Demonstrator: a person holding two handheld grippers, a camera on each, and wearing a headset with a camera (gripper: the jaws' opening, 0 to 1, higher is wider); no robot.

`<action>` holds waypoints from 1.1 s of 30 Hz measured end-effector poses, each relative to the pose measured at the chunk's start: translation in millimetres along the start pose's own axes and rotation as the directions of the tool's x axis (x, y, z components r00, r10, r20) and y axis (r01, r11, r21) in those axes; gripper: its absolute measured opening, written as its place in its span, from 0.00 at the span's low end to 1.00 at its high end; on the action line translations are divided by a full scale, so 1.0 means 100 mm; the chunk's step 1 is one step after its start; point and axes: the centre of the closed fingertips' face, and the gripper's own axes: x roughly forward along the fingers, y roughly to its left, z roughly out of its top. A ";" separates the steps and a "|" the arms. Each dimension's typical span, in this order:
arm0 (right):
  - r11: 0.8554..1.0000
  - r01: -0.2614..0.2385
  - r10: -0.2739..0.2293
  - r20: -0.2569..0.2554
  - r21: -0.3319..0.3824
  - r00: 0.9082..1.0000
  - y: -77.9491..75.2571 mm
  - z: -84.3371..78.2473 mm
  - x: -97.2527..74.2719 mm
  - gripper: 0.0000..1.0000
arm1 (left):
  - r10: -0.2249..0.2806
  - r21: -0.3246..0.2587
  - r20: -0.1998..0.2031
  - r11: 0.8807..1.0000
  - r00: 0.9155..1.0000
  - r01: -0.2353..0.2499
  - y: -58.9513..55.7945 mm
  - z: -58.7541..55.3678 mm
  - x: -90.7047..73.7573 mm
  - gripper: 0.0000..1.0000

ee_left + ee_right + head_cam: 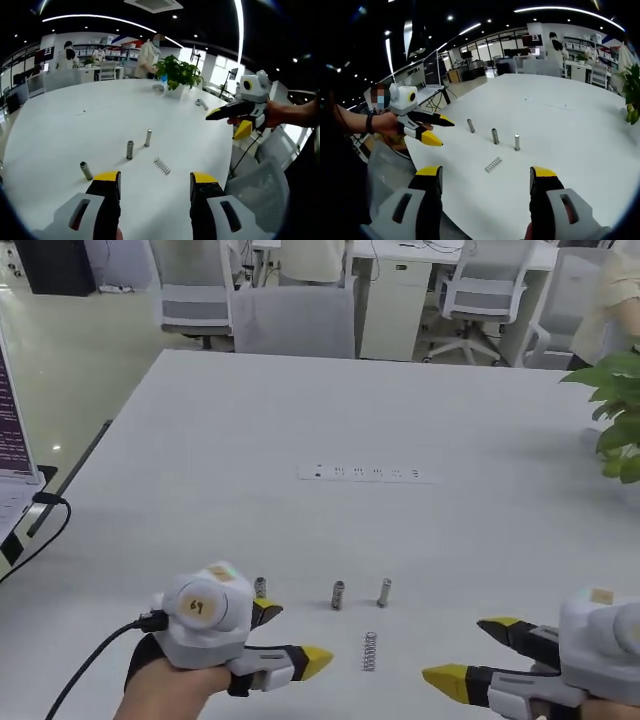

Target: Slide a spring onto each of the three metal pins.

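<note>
Head view: the loose spring (369, 651) lies flat on the white table (420, 420), just in front of the row of three upright pins and between the two grippers. The left gripper (292, 633) and the right gripper (470, 650) both have their jaws spread, with nothing between them. The end pin (260, 587) and the middle pin (338, 594) look coiled, so they are probably sprung already, while the bare pin (384, 591) looks smooth.

Left gripper view: the loose spring (161, 166) lies just ahead of this gripper's open jaws, and the bare pin (148, 138) is the farthest of the row.

Right gripper view: the loose spring (493, 164) sits roughly centred ahead of the open jaws, with the bare pin (517, 142) just beyond it. The right gripper therefore seems the better placed.

To do the step well, pinch the spring lightly across its coils near one end — a hard squeeze could deform it. Then turn it upright, line its open end over the pin's top and lower it straight. The pins stand free and look easy to topple, so keep the other jaws away from the row.
</note>
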 end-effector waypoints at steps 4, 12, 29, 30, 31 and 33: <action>1.000 -0.001 0.001 0.003 0.003 1.000 0.01 0.00 0.00 0.69 | -0.005 -0.005 -0.011 1.000 1.000 0.005 -0.02 -0.02 0.08 0.50; 1.000 -0.003 0.003 0.005 0.005 1.000 0.01 0.01 -0.01 0.69 | -0.017 -0.006 -0.033 1.000 0.999 0.017 -0.07 -0.06 0.21 0.50; 1.000 0.000 0.000 0.008 0.012 1.000 -0.04 -0.01 -0.05 0.69 | -0.027 -0.035 -0.087 0.999 0.996 0.025 -0.16 -0.18 0.51 0.48; 1.000 0.000 0.000 0.007 0.012 1.000 -0.04 -0.02 -0.05 0.69 | -0.028 -0.035 -0.090 0.999 0.996 0.025 -0.17 -0.19 0.55 0.48; 1.000 -0.001 0.001 0.006 0.011 1.000 -0.04 -0.02 -0.05 0.69 | -0.028 -0.035 -0.093 0.999 0.995 0.025 -0.17 -0.19 0.57 0.48; 1.000 -0.001 0.001 0.002 0.010 1.000 -0.04 -0.03 -0.05 0.69 | -0.028 -0.036 -0.095 0.999 0.995 0.025 -0.19 -0.19 0.62 0.47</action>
